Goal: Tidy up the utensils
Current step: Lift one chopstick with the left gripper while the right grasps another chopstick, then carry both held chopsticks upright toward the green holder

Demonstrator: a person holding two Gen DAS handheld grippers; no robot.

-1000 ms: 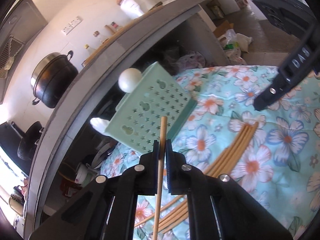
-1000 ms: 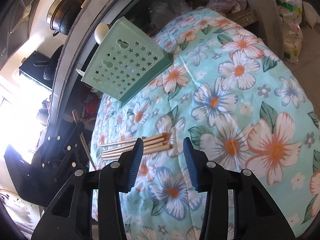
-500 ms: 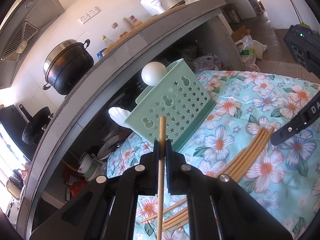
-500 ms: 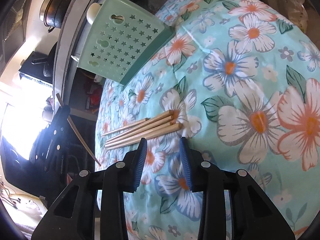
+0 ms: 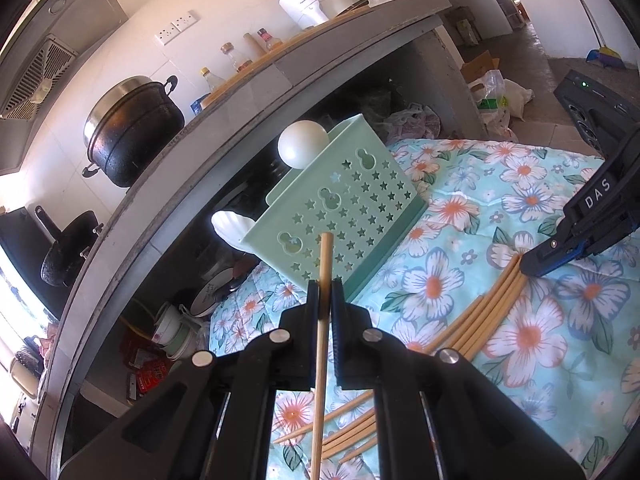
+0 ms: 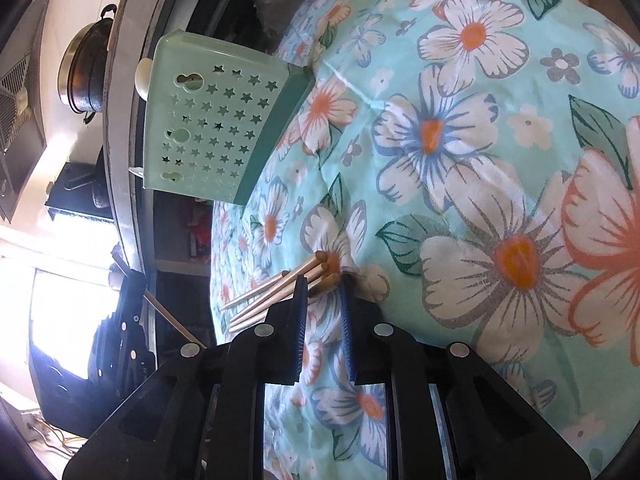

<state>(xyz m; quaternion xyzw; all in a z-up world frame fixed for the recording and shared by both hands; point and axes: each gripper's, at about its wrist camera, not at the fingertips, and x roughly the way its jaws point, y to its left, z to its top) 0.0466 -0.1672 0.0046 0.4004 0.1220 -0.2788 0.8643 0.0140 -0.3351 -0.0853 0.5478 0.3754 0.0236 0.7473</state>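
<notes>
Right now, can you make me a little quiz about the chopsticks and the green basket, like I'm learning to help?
1. True or false: the left gripper is shut on one chopstick.
2. Where is the right gripper? A) inside the green basket B) at the thick ends of the chopstick pile on the flowered cloth C) on the black pot
3. Fill in: the holes in the basket's side are mostly shaped like ____.

Key: 1 true. 2 B; its jaws are apart and hold nothing yet. 3 stars.
</notes>
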